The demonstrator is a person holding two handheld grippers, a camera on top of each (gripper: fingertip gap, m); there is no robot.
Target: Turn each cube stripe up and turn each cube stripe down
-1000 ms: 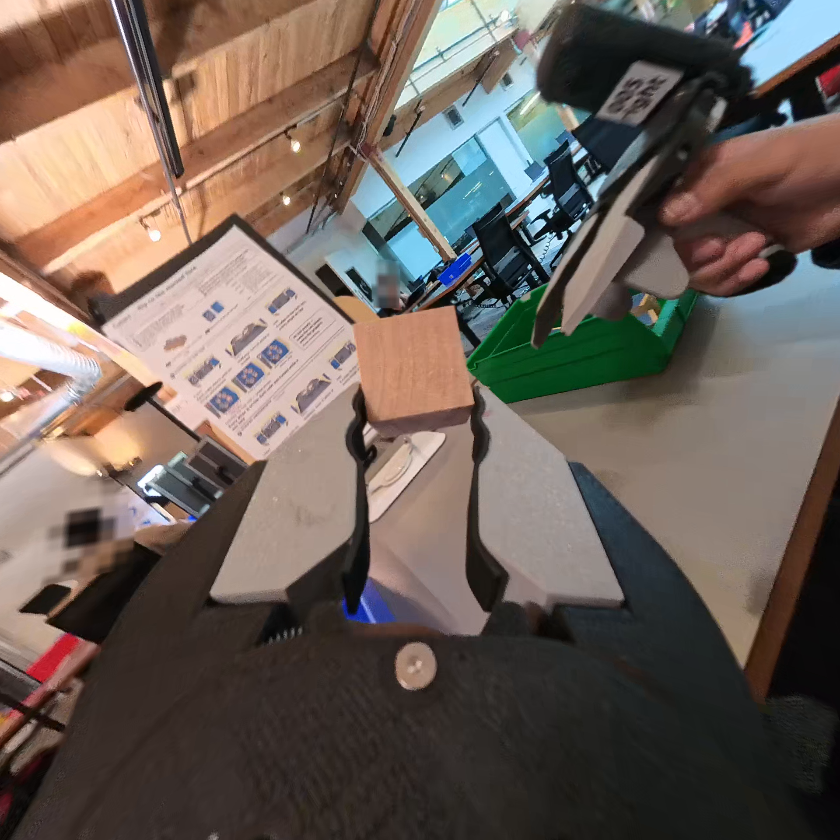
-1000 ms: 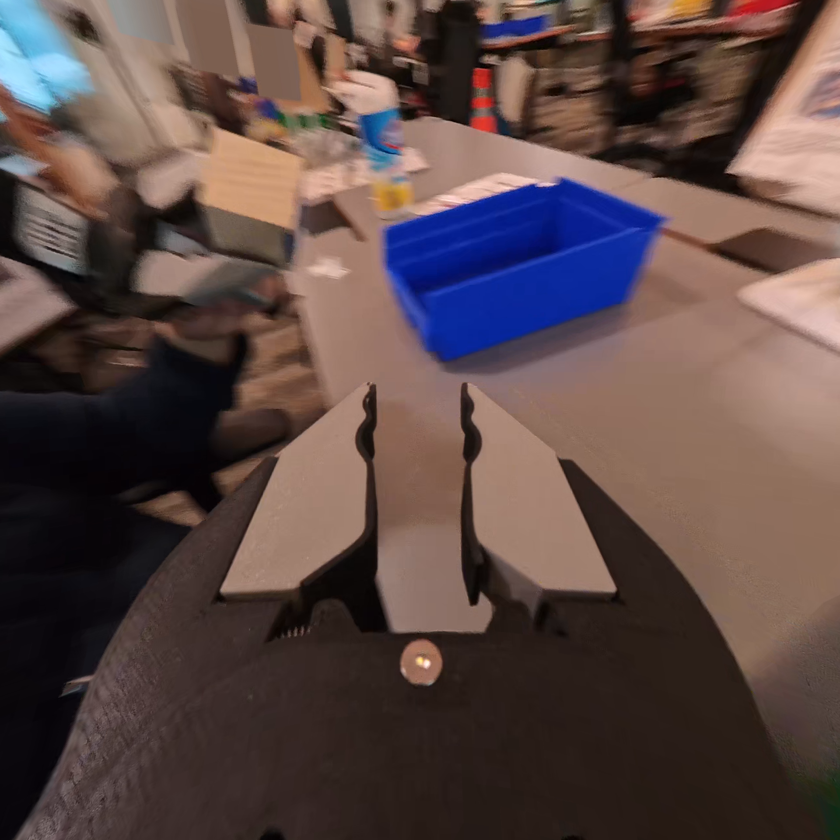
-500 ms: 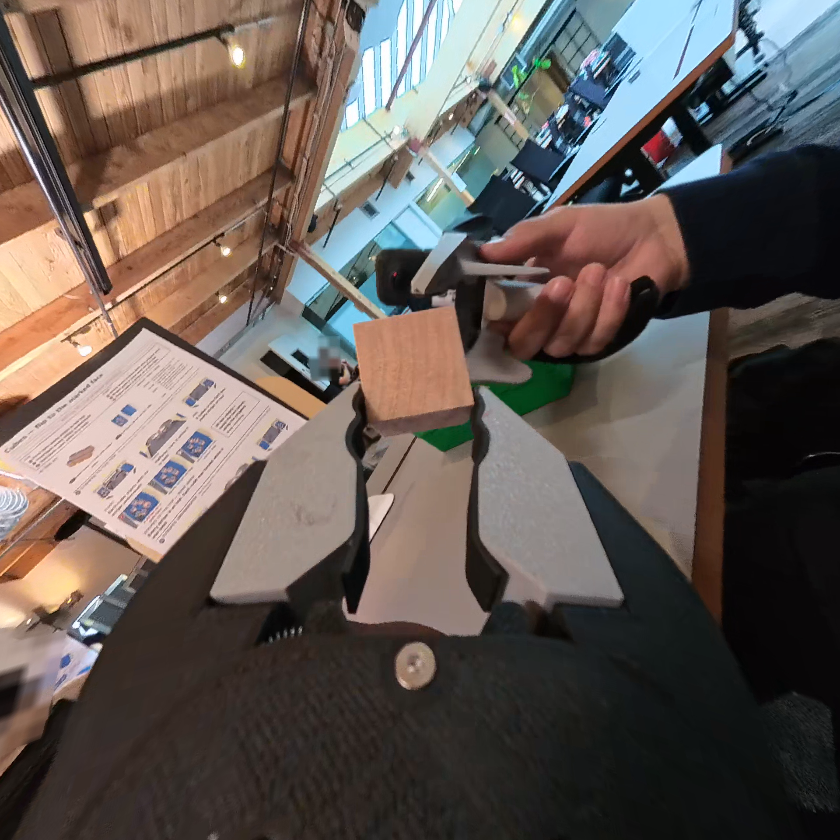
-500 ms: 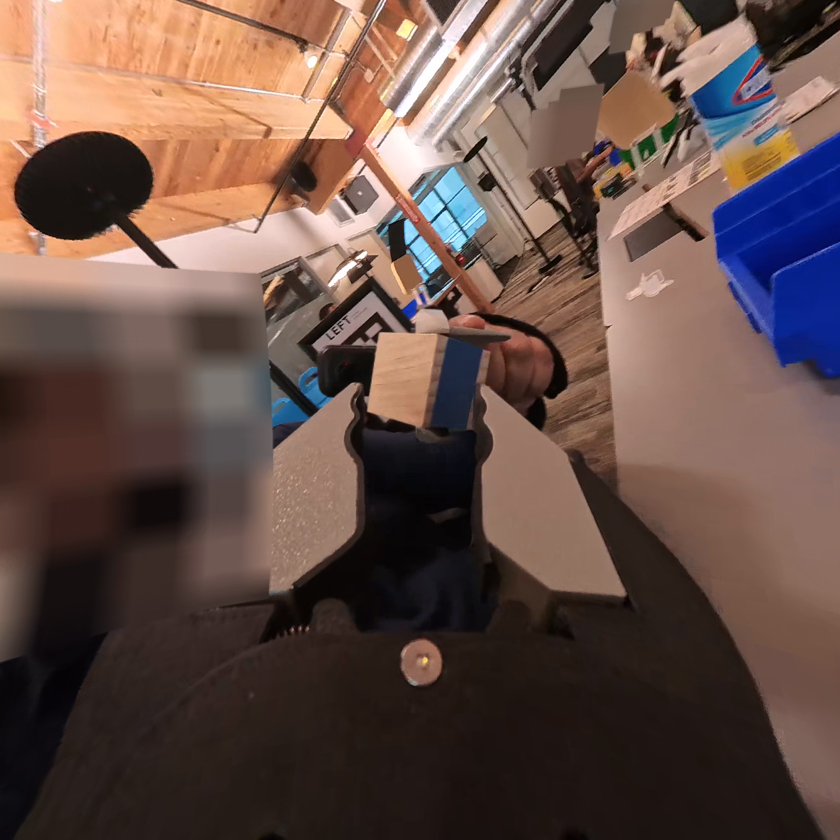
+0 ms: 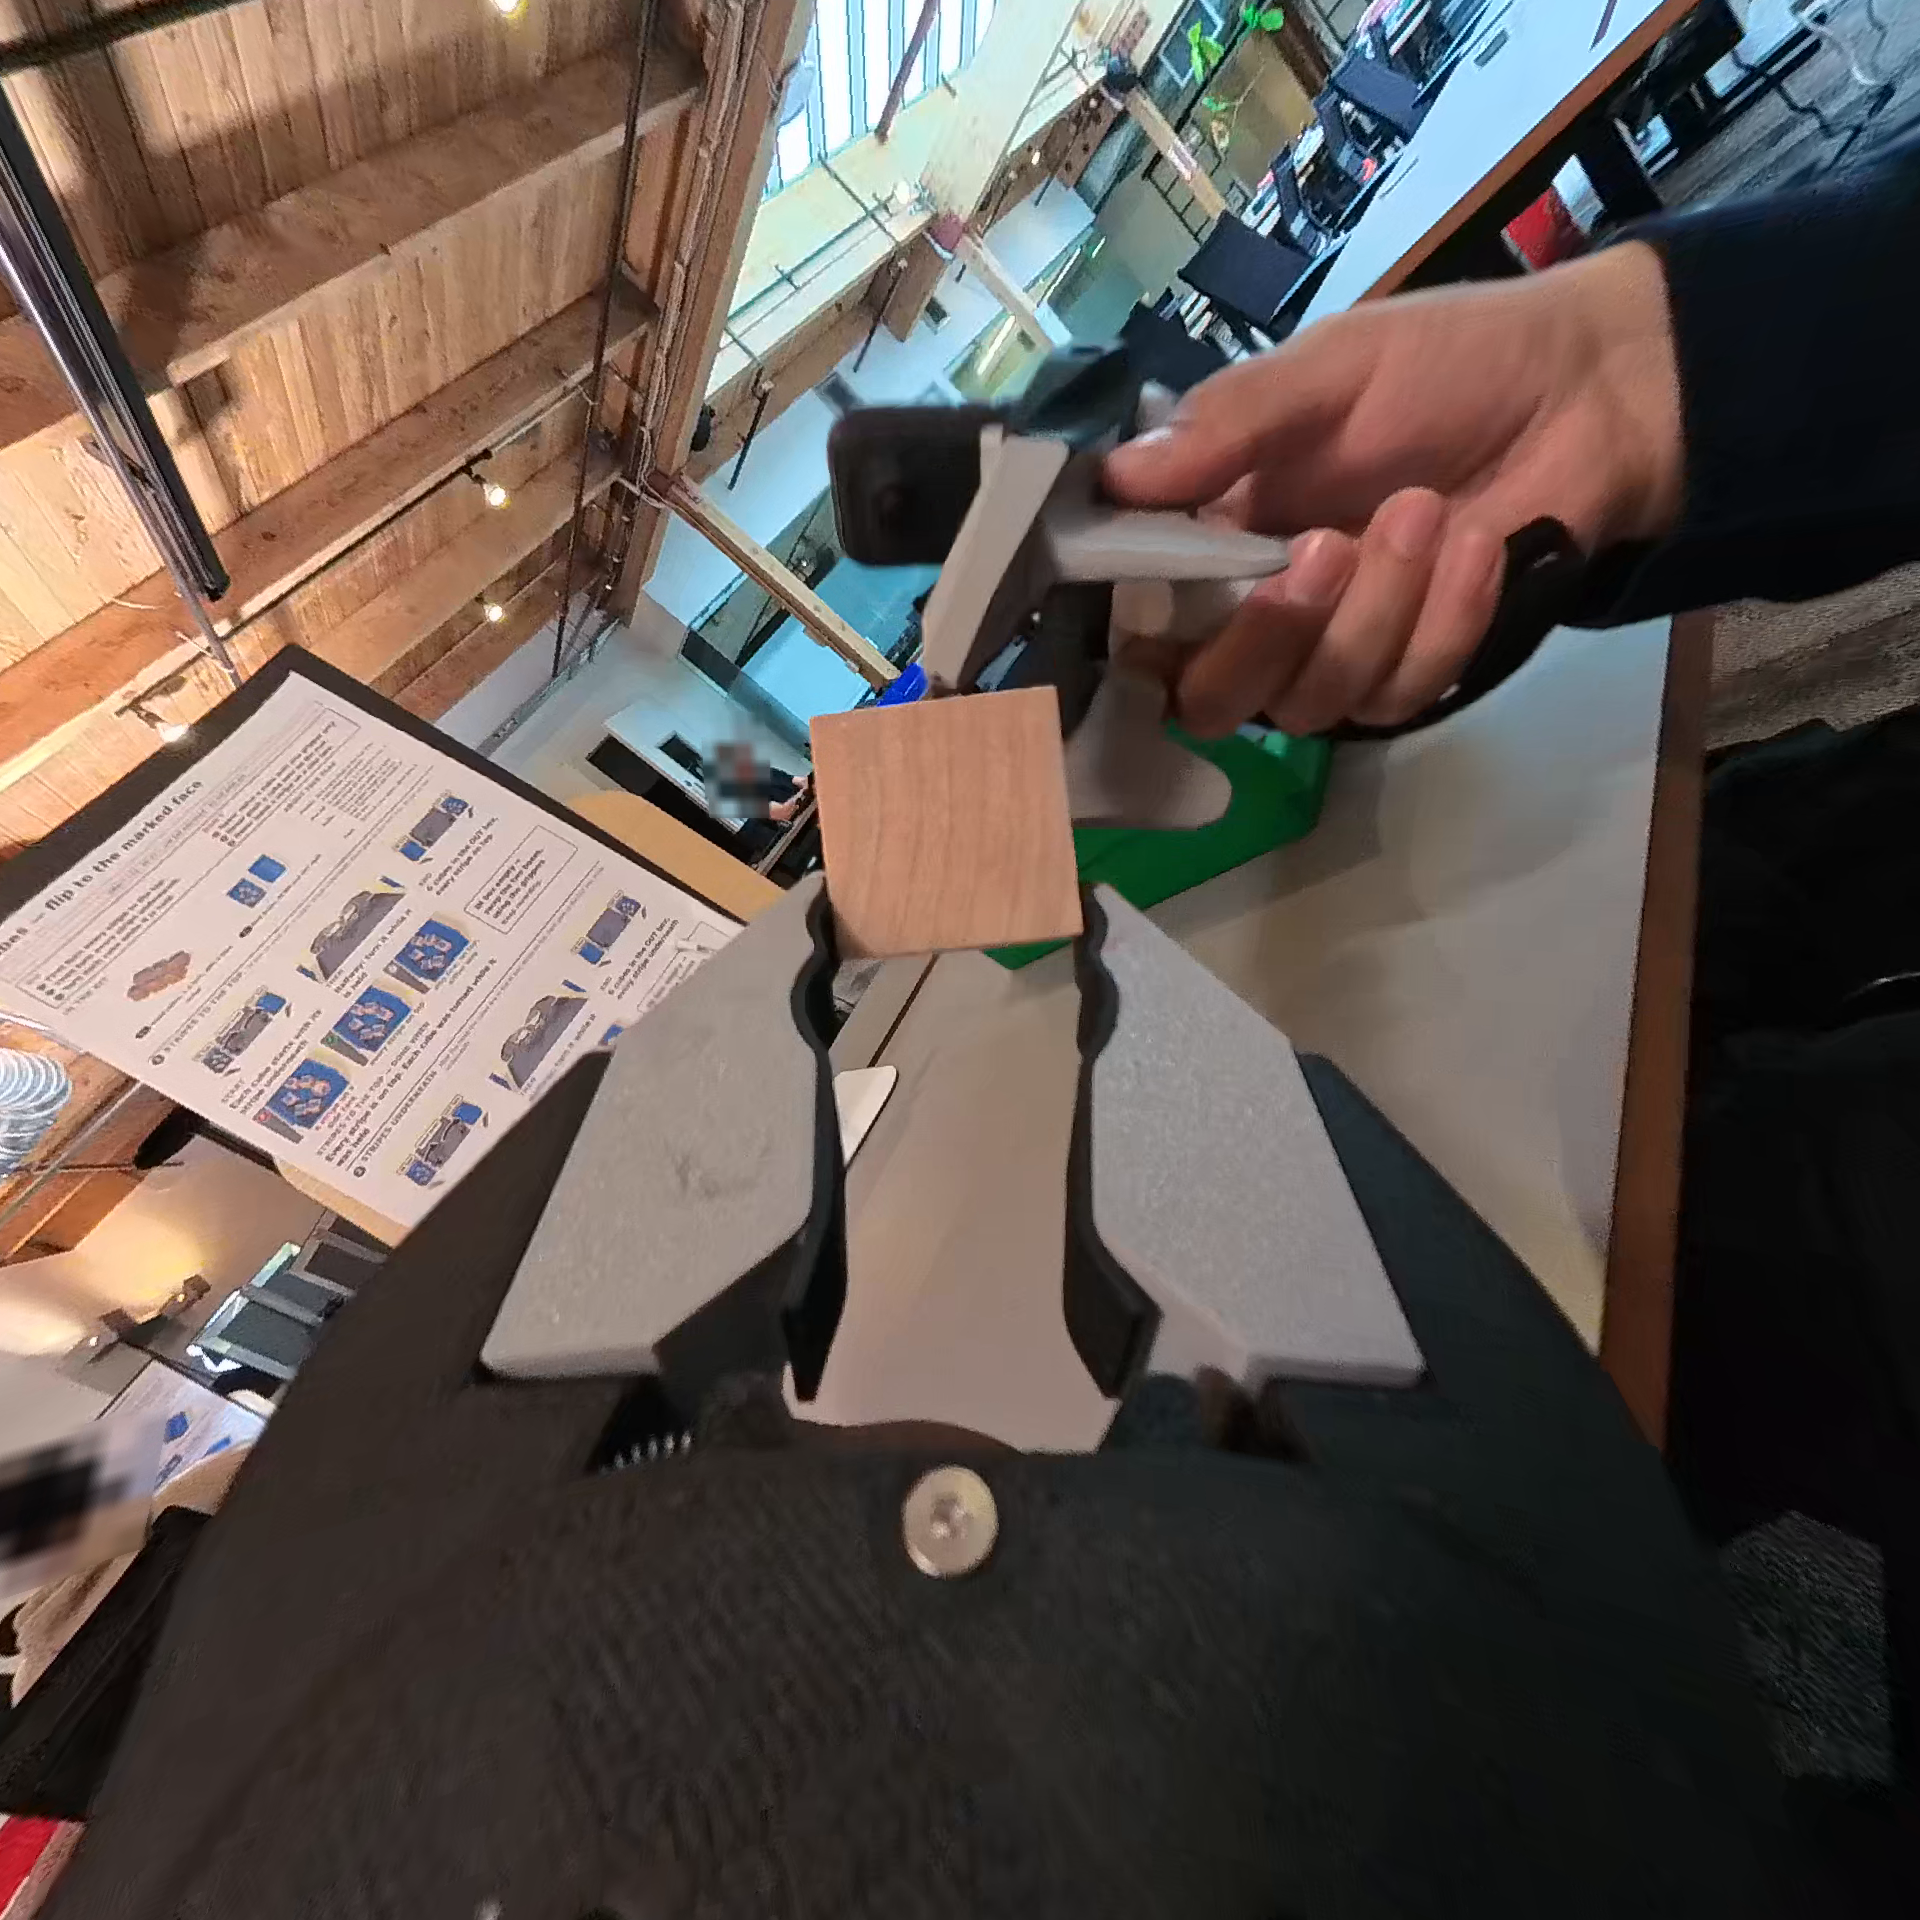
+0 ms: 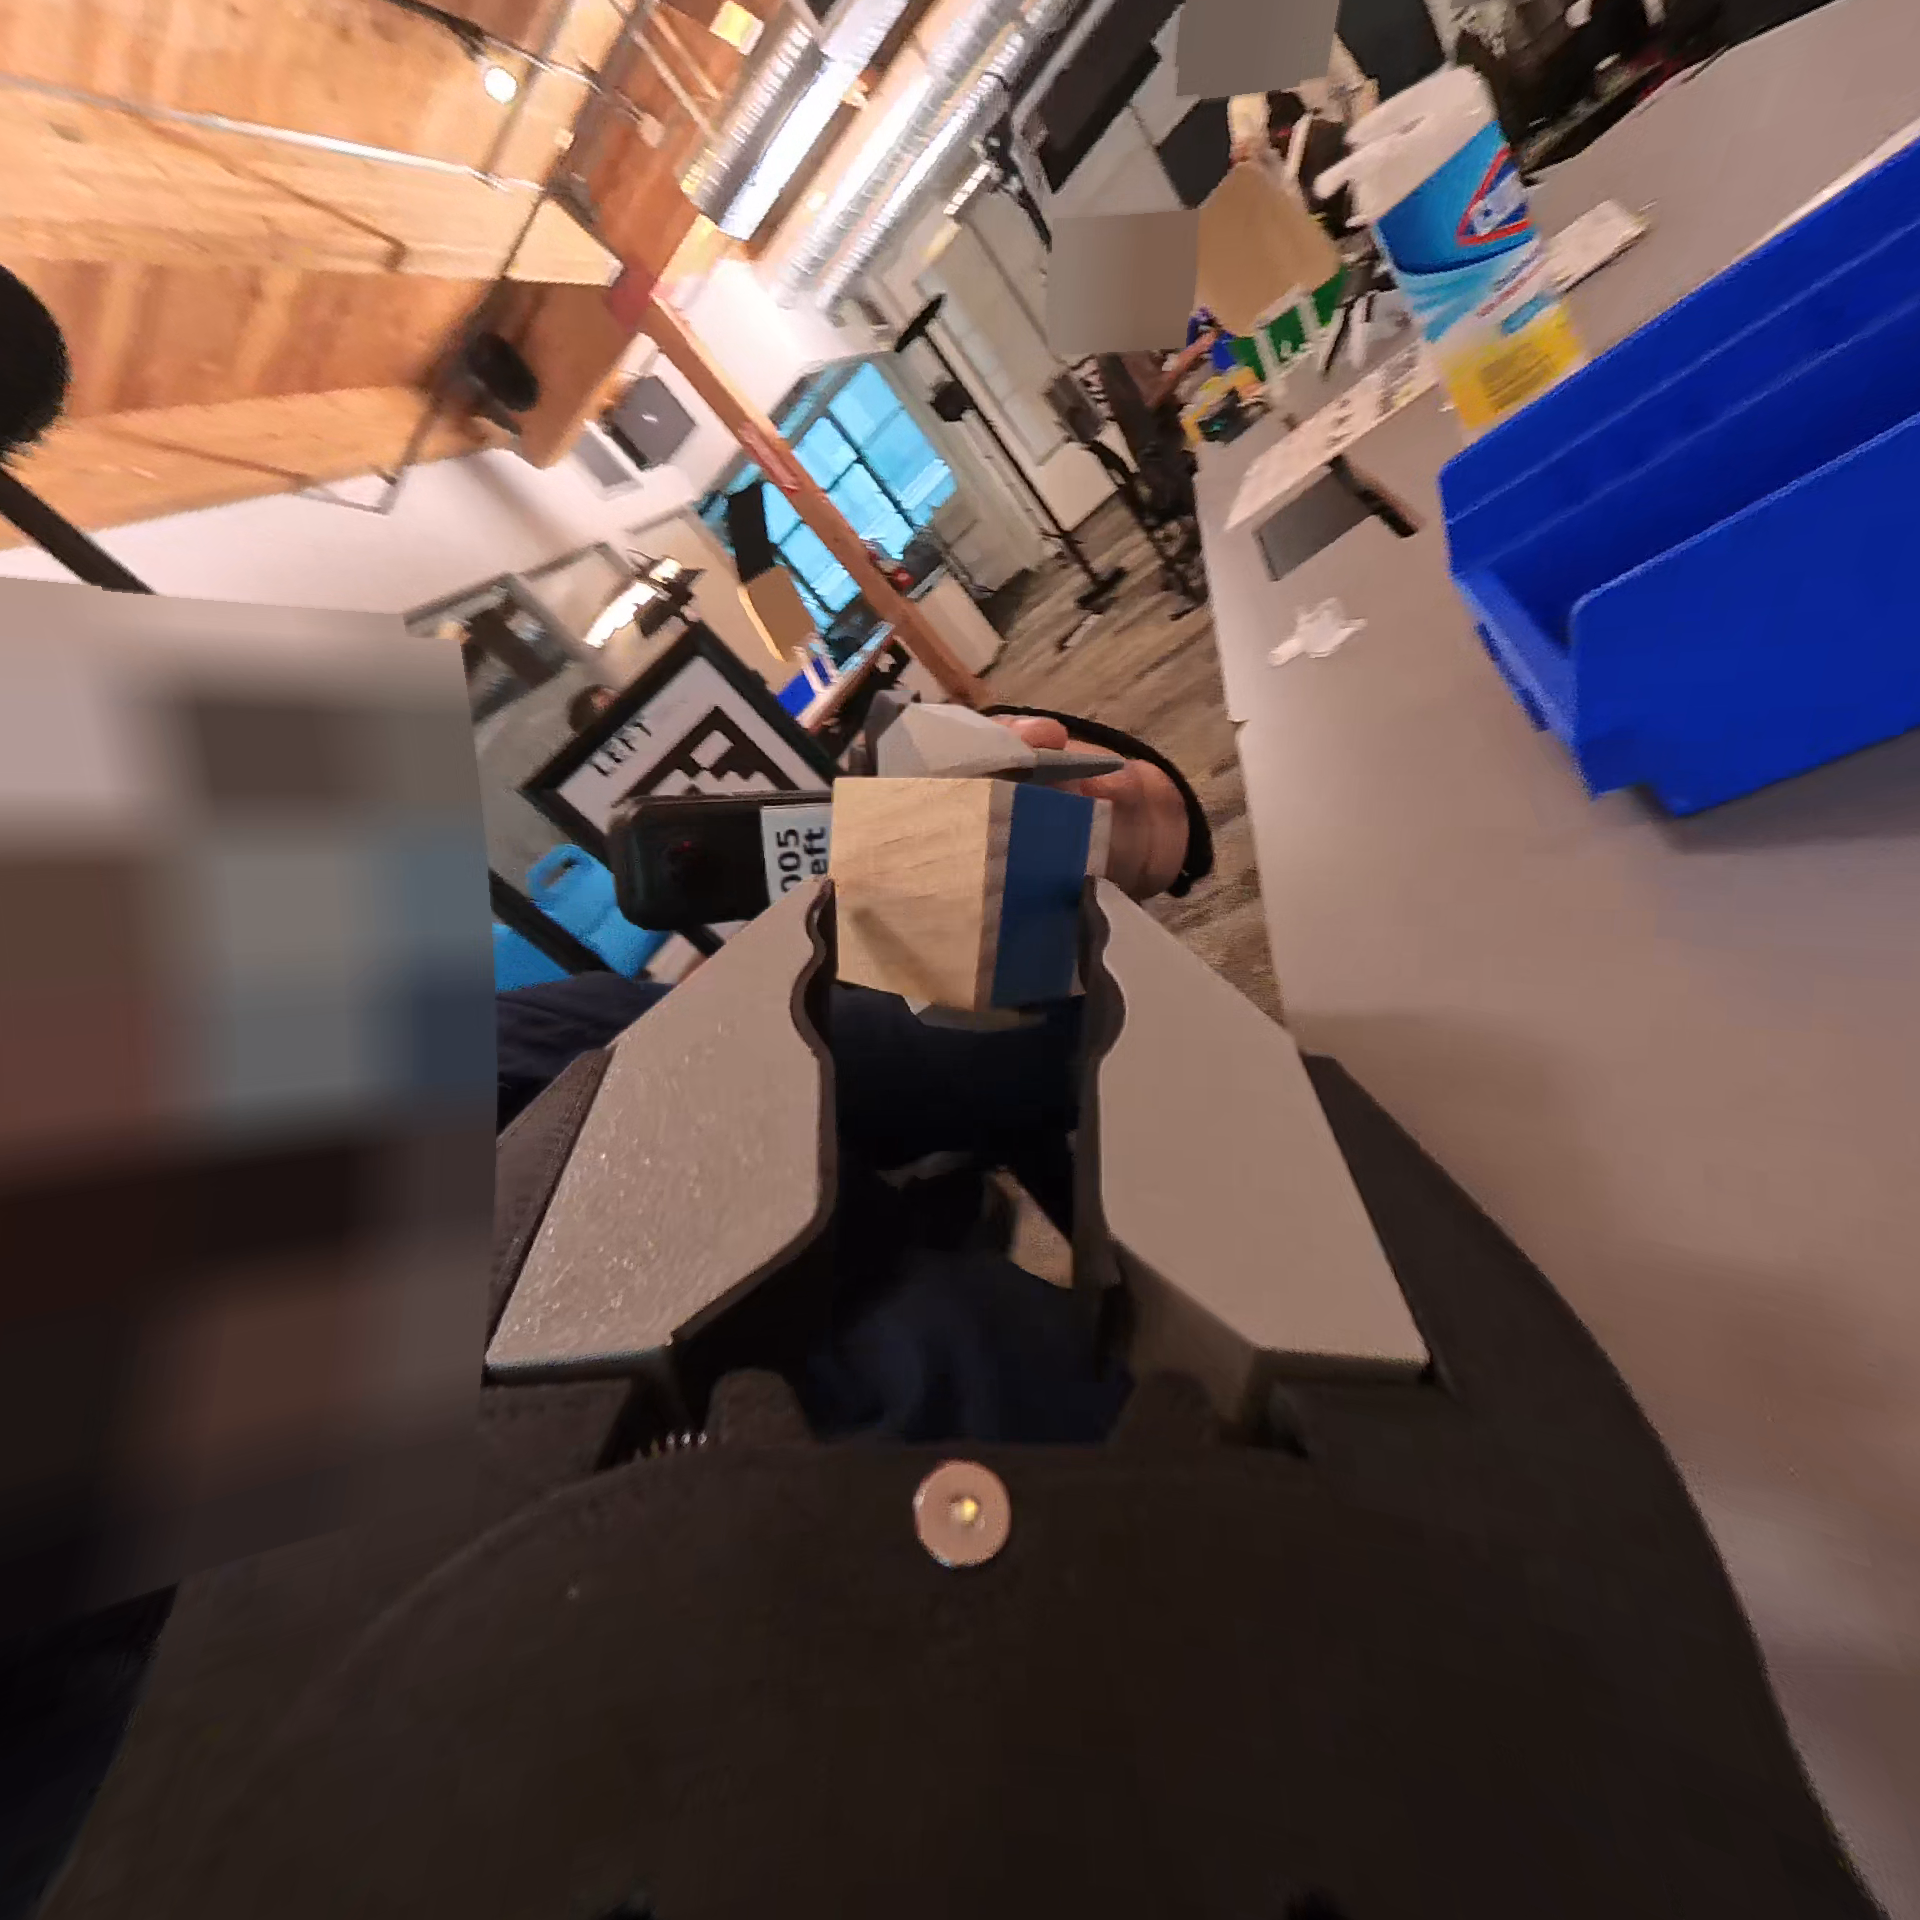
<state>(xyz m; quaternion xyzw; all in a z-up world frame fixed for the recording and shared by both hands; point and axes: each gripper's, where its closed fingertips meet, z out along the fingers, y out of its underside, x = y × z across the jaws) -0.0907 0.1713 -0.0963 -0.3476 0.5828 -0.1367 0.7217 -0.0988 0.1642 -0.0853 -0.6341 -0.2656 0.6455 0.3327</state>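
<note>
Grey tabletop [image 5: 1455,1039] down the right of both views, wooden ceiling beams upper left, with a green bin [image 5: 1195,831] just right of centre in the left wrist view and a blue bin [image 6: 1714,582] at the right edge of the right wrist view. Leaning at the left of the left wrist view, a printed instruction sheet [image 5: 312,935]. Clamped between the tips of the left gripper [image 5: 951,935], raised off the table at frame centre, a wooden cube [image 5: 940,821], plain face to that camera. Reaching in from the upper right, a hand [image 5: 1403,499] with the right gripper [image 6: 956,935], tips flanking the same cube; cannot tell whether pressing or just beside. Showing in the right wrist view, the blue stripe [image 6: 1039,894], on the cube's right-hand face.
</note>
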